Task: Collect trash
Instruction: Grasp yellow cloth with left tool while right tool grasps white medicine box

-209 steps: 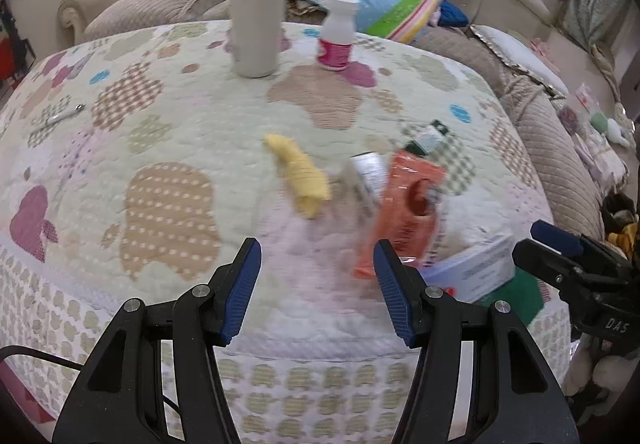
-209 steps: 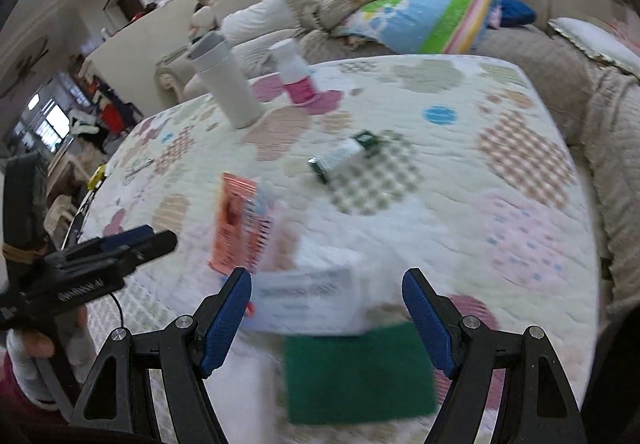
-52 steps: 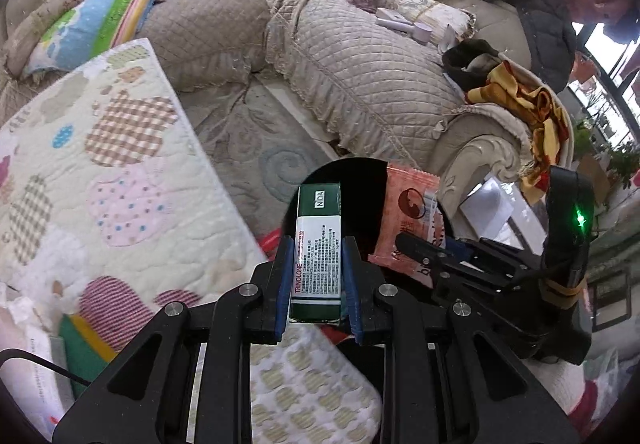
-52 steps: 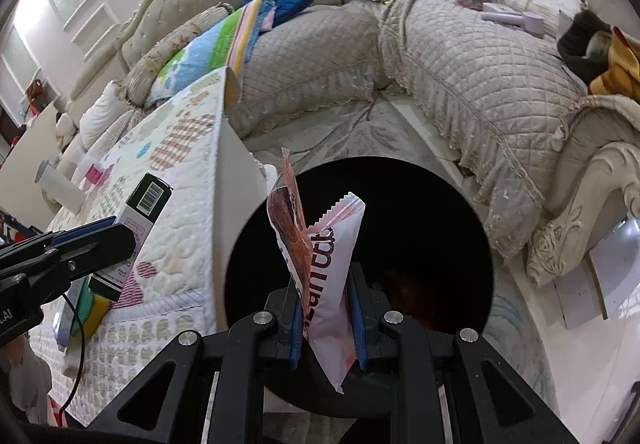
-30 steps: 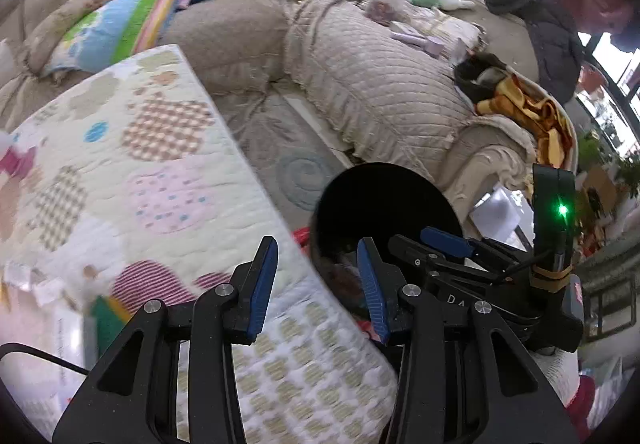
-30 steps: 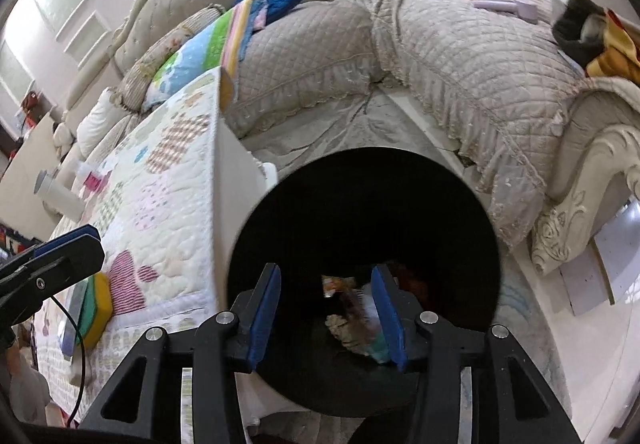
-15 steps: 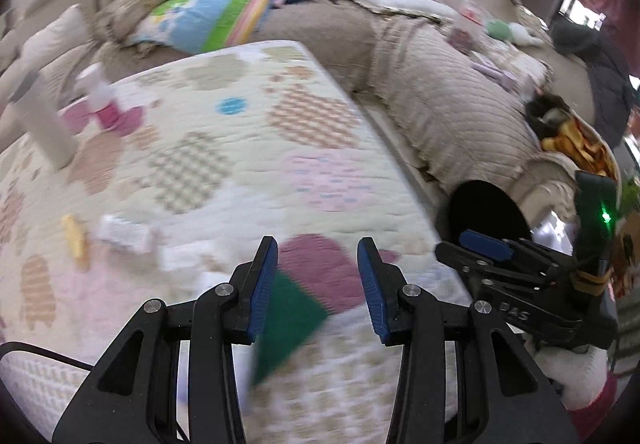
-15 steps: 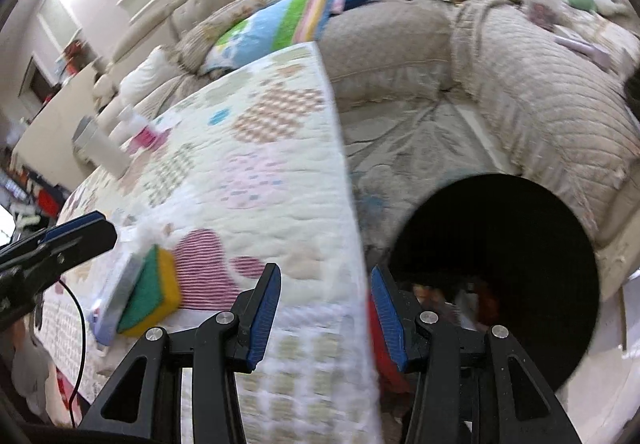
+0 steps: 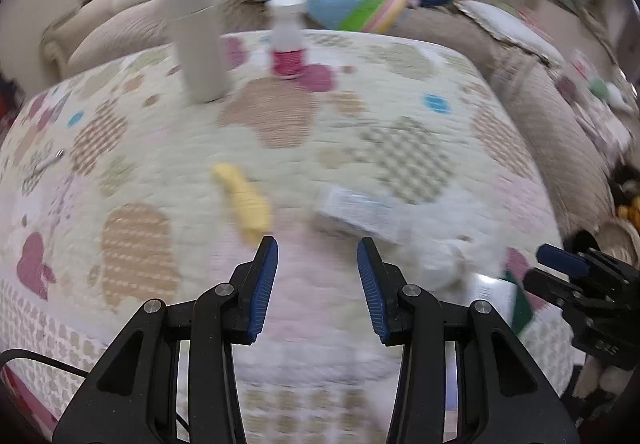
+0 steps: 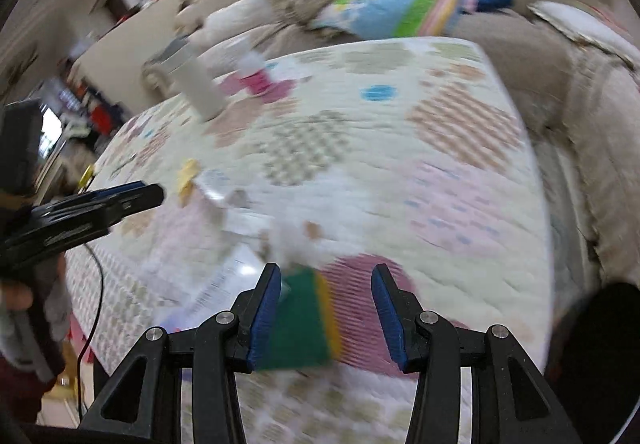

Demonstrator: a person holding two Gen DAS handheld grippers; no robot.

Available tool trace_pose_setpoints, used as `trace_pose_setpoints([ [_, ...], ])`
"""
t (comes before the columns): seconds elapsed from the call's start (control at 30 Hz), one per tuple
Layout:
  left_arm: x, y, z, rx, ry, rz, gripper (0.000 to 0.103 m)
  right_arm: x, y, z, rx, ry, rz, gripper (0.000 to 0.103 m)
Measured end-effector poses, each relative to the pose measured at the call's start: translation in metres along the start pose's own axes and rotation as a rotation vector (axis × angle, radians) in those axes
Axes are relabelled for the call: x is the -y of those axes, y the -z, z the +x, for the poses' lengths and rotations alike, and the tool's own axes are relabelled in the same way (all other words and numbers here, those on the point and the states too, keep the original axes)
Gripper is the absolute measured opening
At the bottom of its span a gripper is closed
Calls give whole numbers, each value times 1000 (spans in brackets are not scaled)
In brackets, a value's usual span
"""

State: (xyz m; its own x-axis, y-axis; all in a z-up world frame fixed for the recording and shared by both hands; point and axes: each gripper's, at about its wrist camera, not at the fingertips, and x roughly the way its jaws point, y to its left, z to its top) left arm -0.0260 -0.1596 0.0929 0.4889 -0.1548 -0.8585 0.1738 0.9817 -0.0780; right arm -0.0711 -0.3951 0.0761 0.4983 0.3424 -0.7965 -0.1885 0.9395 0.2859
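Observation:
Both views are blurred by motion. My left gripper [image 9: 316,264] is open and empty above the quilted table [image 9: 160,148]. Ahead of it lie a yellow wrapper [image 9: 244,200], a pale flat packet [image 9: 356,210] and crumpled white tissue [image 9: 440,256]. My right gripper [image 10: 324,304] is open and empty over the table's near edge, with a green and yellow sponge [image 10: 304,320] between its fingers' line of sight. The tissue [image 10: 292,236] and a white leaflet [image 10: 228,284] lie just beyond. The black bin [image 10: 600,344] shows at the right edge.
A tall grey tumbler [image 9: 196,40] and a small pink-and-white bottle [image 9: 286,40] stand at the table's far side. A beige sofa [image 9: 540,116] with a striped cushion [image 9: 356,0] wraps round the back and right. The right gripper's body [image 9: 584,284] shows at right.
Both grippers dropped their trash (green box, orange packet) into the black bin, opened, and swung back left over the table. The bin has slid out to the right edge.

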Motion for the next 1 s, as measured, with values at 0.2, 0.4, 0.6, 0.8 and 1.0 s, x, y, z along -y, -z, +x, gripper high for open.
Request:
trace_pose_setpoints([
  [0.2, -45, -2, 13, -19, -34, -75, 39, -38, -32, 33, -50, -49, -96, 45],
  [0.4, -72, -5, 22, -35, -25, -129, 39, -73, -59, 76, -122, -60, -208, 45],
  [0.6, -86, -10, 30, -42, -9, -165, 39, -96, -76, 117, -194, -27, -317, 46],
  [0.8, -85, -18, 47, -45, 19, -184, 39, -96, -78, 139, -204, -11, -330, 38],
  [1.0, -73, -27, 71, -50, 44, -195, 39, -90, -75, 129, -153, -23, -290, 33],
])
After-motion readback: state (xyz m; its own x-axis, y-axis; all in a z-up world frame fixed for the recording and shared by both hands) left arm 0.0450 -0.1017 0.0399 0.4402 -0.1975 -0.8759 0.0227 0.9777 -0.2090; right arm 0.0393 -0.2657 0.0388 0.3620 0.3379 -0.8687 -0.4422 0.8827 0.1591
